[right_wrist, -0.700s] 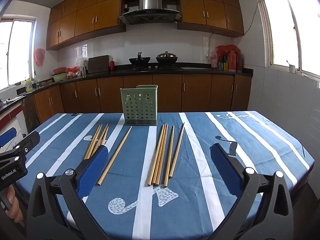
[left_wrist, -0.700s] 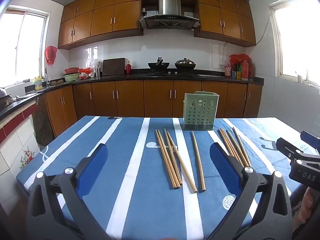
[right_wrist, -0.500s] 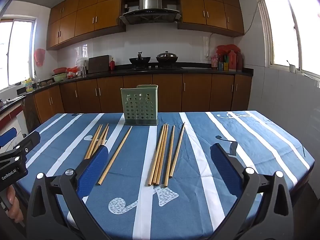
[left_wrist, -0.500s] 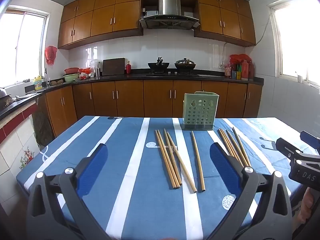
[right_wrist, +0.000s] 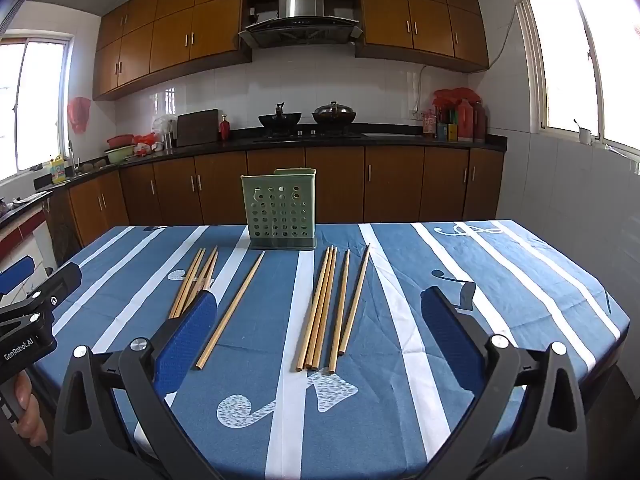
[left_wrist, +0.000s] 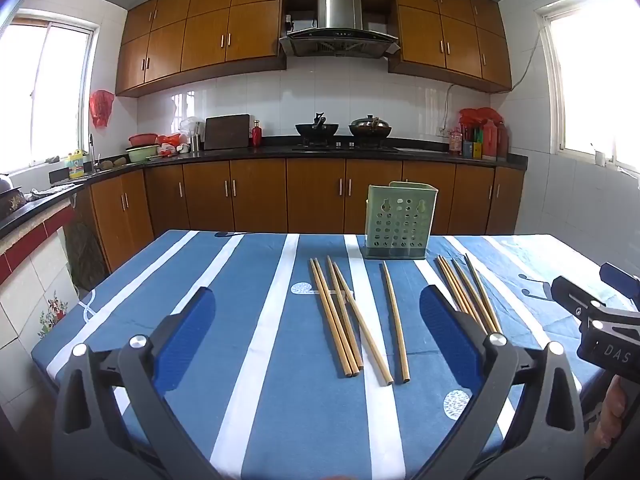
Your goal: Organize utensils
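Several wooden chopsticks lie on the blue striped tablecloth in two groups and one single stick. The left group [left_wrist: 338,316] and the single stick [left_wrist: 394,316] lie ahead of my left gripper [left_wrist: 318,312], which is open and empty above the near table. The right group [right_wrist: 324,304] lies ahead of my right gripper [right_wrist: 320,312], also open and empty. A green perforated utensil holder [left_wrist: 398,220] stands upright beyond the sticks; it also shows in the right wrist view [right_wrist: 280,212].
The table [right_wrist: 520,280] ends close on the right and near sides. The other hand-held gripper shows at the right edge of the left view [left_wrist: 600,320] and the left edge of the right view [right_wrist: 28,312]. Kitchen cabinets stand behind.
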The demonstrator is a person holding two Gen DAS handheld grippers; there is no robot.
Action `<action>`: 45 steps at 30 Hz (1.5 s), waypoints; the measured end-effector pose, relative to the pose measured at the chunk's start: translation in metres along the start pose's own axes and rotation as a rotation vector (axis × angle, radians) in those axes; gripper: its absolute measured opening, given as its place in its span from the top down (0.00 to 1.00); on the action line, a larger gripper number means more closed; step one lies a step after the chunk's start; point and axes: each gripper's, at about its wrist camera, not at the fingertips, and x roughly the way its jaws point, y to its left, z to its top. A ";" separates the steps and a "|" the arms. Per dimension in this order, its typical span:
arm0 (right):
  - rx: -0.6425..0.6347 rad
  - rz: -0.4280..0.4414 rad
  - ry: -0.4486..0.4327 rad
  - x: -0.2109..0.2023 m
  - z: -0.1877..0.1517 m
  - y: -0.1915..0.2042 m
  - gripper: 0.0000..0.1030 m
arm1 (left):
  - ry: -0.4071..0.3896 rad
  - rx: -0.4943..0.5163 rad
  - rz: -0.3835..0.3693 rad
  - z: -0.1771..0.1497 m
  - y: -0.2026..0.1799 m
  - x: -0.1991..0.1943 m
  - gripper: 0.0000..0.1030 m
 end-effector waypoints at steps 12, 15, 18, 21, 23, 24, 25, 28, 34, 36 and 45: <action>0.001 0.000 0.001 0.000 0.000 0.000 0.02 | 0.001 -0.001 0.001 0.000 0.000 0.000 0.04; 0.001 0.000 0.001 0.000 0.000 -0.001 0.02 | 0.001 -0.001 0.000 0.000 0.000 0.000 0.04; 0.002 0.001 0.002 0.000 0.000 -0.001 0.02 | 0.002 -0.001 -0.001 0.000 0.000 0.000 0.04; 0.003 0.001 0.002 0.000 -0.001 -0.001 0.02 | 0.002 -0.002 0.000 0.000 0.000 0.000 0.04; 0.004 0.001 0.002 0.000 -0.002 -0.001 0.02 | 0.002 -0.002 -0.001 0.000 0.000 0.000 0.04; 0.004 0.001 0.002 0.000 -0.002 -0.001 0.02 | 0.002 -0.002 0.000 0.000 0.000 0.000 0.04; 0.004 0.001 0.002 0.000 -0.003 -0.001 0.02 | 0.002 -0.002 0.000 0.000 0.000 0.000 0.04; 0.004 0.002 0.003 0.000 -0.004 -0.001 0.02 | 0.002 -0.002 0.000 0.000 0.000 0.000 0.04; 0.006 0.002 0.003 0.001 -0.005 -0.001 0.02 | 0.002 -0.002 0.000 0.000 0.000 0.000 0.04; 0.007 0.003 0.004 0.001 -0.005 -0.002 0.02 | 0.003 -0.002 -0.001 0.000 0.000 0.000 0.04; 0.009 0.004 0.005 0.002 -0.005 -0.002 0.02 | 0.003 -0.002 0.000 0.000 0.000 0.000 0.04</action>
